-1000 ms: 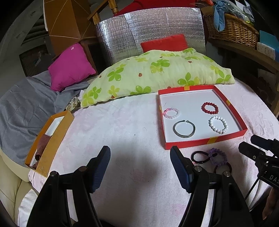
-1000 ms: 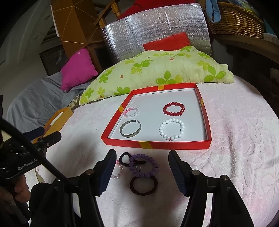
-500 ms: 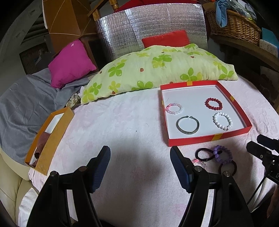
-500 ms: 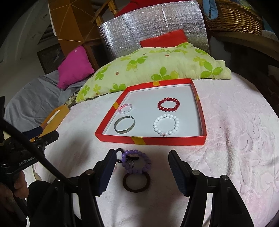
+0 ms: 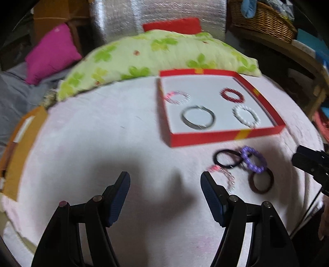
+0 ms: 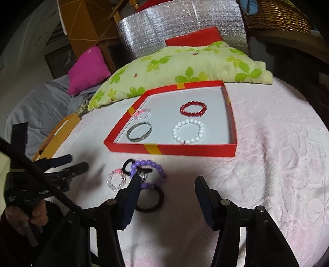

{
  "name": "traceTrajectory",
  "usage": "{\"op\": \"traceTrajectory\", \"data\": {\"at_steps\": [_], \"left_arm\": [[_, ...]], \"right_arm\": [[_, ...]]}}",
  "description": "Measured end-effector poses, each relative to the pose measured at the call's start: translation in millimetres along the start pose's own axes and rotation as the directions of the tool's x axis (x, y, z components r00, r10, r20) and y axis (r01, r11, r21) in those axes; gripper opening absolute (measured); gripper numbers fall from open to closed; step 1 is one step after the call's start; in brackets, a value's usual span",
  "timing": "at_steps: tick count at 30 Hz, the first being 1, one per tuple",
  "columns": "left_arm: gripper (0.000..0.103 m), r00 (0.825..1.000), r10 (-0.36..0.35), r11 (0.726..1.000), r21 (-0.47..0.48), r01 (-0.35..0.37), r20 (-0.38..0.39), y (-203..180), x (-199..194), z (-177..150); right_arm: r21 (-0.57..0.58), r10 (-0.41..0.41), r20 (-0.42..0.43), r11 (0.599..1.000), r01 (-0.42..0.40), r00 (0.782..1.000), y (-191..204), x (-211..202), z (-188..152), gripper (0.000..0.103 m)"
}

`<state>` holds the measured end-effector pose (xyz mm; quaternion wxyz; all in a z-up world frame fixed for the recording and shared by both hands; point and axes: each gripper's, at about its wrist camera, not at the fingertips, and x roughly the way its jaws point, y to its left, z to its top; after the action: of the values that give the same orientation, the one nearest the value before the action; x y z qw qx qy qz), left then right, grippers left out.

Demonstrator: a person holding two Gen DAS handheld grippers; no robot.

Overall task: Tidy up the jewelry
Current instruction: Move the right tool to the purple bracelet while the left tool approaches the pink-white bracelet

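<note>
A red tray [image 6: 170,149] with a white floor holds a silver bangle [image 6: 139,132] and pink, red and white bead bracelets. In front of it on the pink cloth lie a purple bead bracelet [image 6: 159,169], a black hair tie [image 6: 126,164], a clear bead bracelet [image 6: 116,180] and a dark brown hair tie [image 6: 158,201]. My right gripper [image 6: 167,182] hovers over this pile with its jaws closing. Its left finger covers part of the purple bracelet, and the pads press on nothing. My left gripper [image 5: 165,178] is open over bare cloth, left of the pile [image 5: 253,162].
A green-flowered pillow [image 6: 185,67] lies behind the tray. An orange box [image 5: 18,147] sits at the cloth's left edge. A wicker basket [image 5: 263,18] stands at the back right. A hand [image 6: 26,217] holds the left gripper [image 6: 76,163] at the lower left.
The left gripper dipped toward the cloth and its view blurred. The right gripper came nearer the loose pile and its jaws narrowed.
</note>
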<state>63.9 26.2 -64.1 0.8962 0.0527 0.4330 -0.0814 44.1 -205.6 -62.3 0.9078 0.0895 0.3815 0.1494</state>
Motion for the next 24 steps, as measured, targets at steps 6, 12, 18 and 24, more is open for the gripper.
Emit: {"op": "traceTrajectory", "data": {"at_steps": [6,12,18,24], "left_arm": [[0.072,0.999,-0.026,0.999,0.018,0.027,-0.03,0.0,18.3,-9.6],[0.072,0.994,-0.098,0.995,-0.004,0.098,-0.043,7.6,23.3,-14.0],[0.072,0.985,-0.172,0.985,-0.008,0.172,-0.024,4.8,22.7,-12.9],[0.061,0.975,-0.218,0.976,0.012,0.218,-0.044,-6.9,31.6,-9.4]], "right_arm": [[-0.056,0.021,-0.055,0.998,-0.024,0.998,18.6,17.0,-4.3,0.052],[0.009,0.042,-0.107,0.999,-0.042,0.993,17.5,38.8,-3.2,0.052],[0.205,0.123,-0.074,0.973,-0.105,0.99,-9.8,43.0,2.1,0.051],[0.224,0.088,-0.088,0.972,-0.067,0.992,-9.9,56.3,8.2,0.034]]}}
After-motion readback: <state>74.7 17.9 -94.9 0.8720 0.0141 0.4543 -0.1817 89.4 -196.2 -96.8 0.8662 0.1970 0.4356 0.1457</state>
